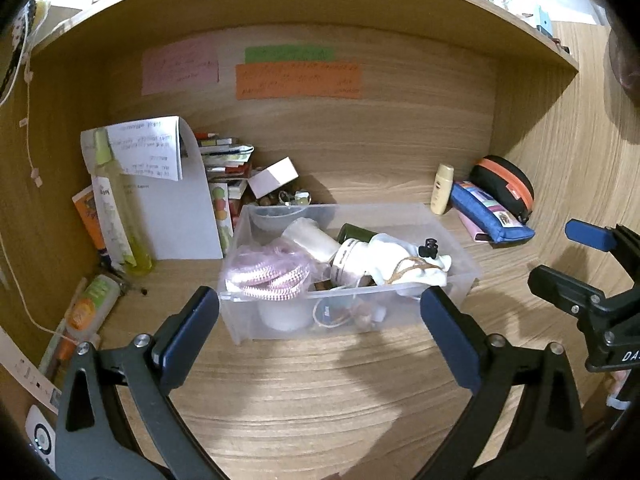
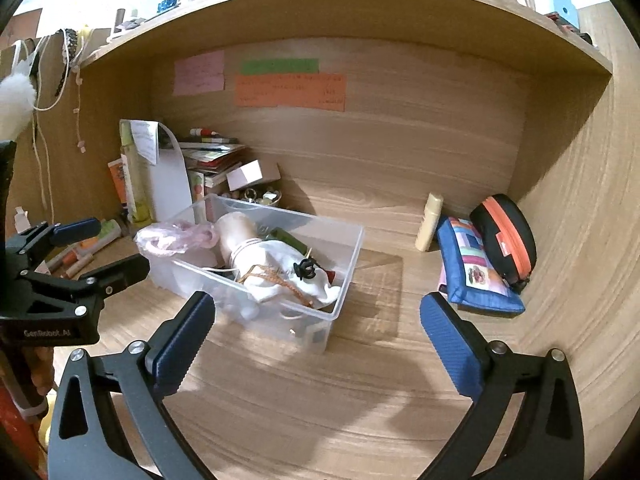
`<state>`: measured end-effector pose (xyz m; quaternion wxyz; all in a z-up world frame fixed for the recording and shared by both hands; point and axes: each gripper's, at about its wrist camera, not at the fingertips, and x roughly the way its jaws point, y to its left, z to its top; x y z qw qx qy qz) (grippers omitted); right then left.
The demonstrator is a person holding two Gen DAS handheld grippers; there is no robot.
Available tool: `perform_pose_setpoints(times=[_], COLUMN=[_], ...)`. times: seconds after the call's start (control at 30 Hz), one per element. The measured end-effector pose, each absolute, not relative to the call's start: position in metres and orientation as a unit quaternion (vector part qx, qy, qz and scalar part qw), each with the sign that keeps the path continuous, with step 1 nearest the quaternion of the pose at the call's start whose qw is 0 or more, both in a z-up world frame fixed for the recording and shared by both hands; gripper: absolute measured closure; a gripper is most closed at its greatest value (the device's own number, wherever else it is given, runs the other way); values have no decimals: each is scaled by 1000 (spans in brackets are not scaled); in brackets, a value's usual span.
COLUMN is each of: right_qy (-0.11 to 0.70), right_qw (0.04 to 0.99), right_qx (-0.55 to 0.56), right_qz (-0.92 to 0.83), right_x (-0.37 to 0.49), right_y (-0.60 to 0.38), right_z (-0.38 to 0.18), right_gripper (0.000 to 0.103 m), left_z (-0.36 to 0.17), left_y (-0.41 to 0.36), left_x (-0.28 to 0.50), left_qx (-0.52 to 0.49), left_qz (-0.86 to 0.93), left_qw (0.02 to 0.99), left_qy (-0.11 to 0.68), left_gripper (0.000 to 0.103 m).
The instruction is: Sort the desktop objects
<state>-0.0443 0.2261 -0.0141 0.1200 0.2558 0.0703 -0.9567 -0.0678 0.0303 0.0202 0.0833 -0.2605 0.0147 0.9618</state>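
Left wrist view: the left gripper (image 1: pixel 320 316) hangs with jaws spread and empty before the clear bin (image 1: pixel 460 280), which is full of oddments on the worktop (image 1: pixel 320 400)

Right wrist view: the right gripper (image 2: pixel 318 334) gapes empty too; a blue pouch (image 2: pixel 476 276) and cream bottle (image 2: pixel 429 222) lie loose to the right. Sorting could be midway or finished

Both wrist views face desk alcove, near, sharing clear bin (image 1: pixel 344 276) (image 2: pixel 276 264).

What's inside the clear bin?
In the clear bin: pink bagged item, white cloth with black clip, brown cord, dark green bottle, pale roll. Items underneath are covered.
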Motion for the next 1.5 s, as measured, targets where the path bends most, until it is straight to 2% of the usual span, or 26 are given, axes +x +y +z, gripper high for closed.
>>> perform_pose_setpoints(times=[1.5], right_qy=[60], right_qw=[130], right_qx=[266], right_qz=[-953], right_x=[-45], right_y=[220], right_z=[-19], right_gripper=[0], left_z=[16], left_y=[28], left_x=[-66], left_qx=[-269], left_qz=[959], left_qw=[90], left_qy=[4], left_gripper=[1])
